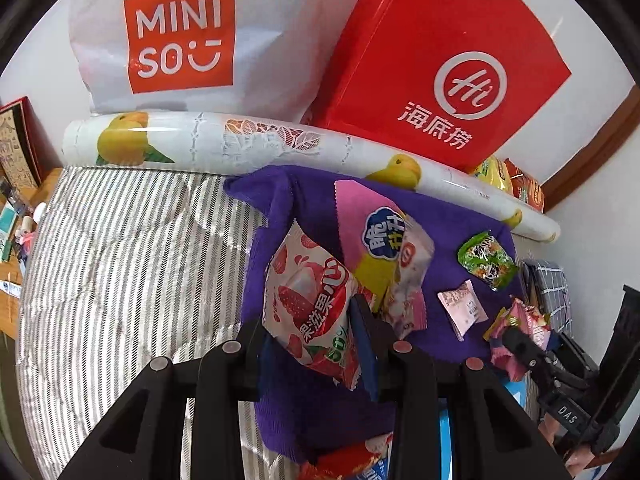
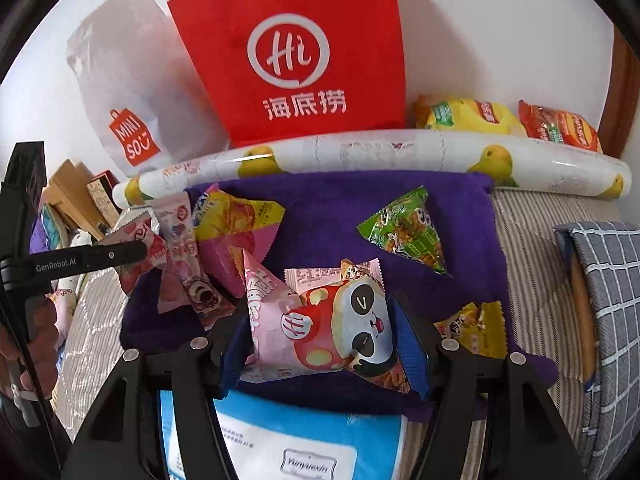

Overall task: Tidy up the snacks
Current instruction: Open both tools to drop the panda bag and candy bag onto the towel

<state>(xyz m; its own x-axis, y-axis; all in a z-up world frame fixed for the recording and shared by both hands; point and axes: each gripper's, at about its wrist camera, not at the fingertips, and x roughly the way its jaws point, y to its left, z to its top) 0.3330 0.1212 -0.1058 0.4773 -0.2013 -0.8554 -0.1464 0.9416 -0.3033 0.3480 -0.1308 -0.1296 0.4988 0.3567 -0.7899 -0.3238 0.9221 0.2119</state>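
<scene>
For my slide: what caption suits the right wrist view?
Right gripper fingers clamp a panda snack packet above a purple towel.

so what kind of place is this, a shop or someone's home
Most likely a home, probably a bedroom: snacks lie on a purple towel spread over a striped quilt, with shopping bags against the wall and a checked pillow alongside.

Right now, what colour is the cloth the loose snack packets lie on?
Purple: the cloth is a solid deep purple, clearest in the right wrist view.
</scene>
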